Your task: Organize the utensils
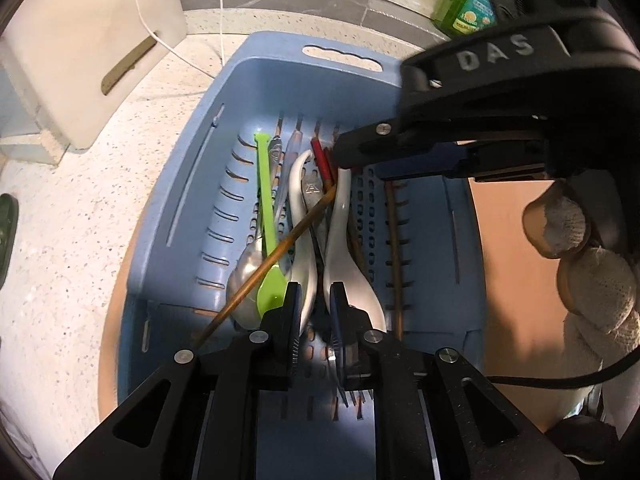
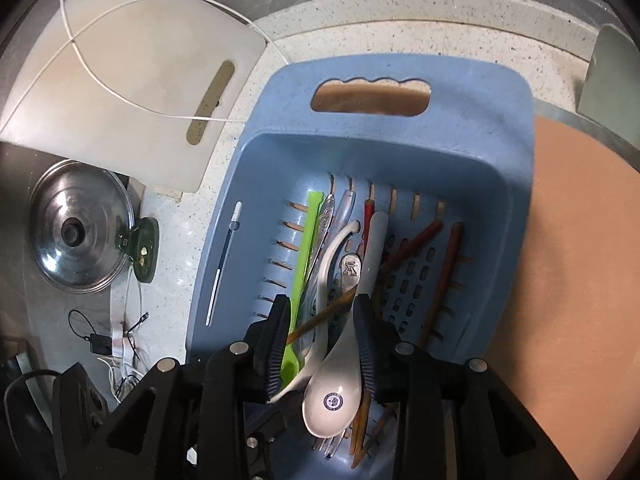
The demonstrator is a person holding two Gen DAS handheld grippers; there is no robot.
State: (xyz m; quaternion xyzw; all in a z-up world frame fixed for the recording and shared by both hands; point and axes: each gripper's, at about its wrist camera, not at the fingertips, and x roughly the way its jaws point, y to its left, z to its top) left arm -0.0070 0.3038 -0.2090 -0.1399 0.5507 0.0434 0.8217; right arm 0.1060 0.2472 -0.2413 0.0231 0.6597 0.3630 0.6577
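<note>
The left hand-held gripper [image 1: 316, 300] stood nearest in its own view, its black ribbed pads a narrow gap apart over the bowls of the spoons, pinching nothing visible. The right hand-held gripper [image 2: 320, 320] had its pads spread wider on either side of a white ceramic spoon [image 2: 340, 384], with no clear contact on it.

The utensils lay in a heap inside a blue plastic basket [image 2: 400, 148], a slotted, perforated tray with a scalloped handle cut-out at its far rim. The nearer ceramic spoon was glossy, deep-bowled, and bore a round blue emblem in its bowl. A second white ceramic spoon [image 1: 300, 208] lay just beside it, its curved handle hooked at the far end. A lime-green plastic spoon [image 1: 266, 216] lay flat and slim to the left, over a polished metal spoon [image 1: 244, 276]. One brown wooden chopstick [image 1: 280, 248] crossed the pile diagonally. Red-tipped chopsticks [image 2: 412, 246] lay to the right on the perforated floor.

The basket rested on a speckled stone counter [image 1: 80, 220]. Beyond it leaned a white plastic cutting board [image 2: 132, 92] with a slot handle, and a domed steel pot lid [image 2: 76, 236] lay left.
</note>
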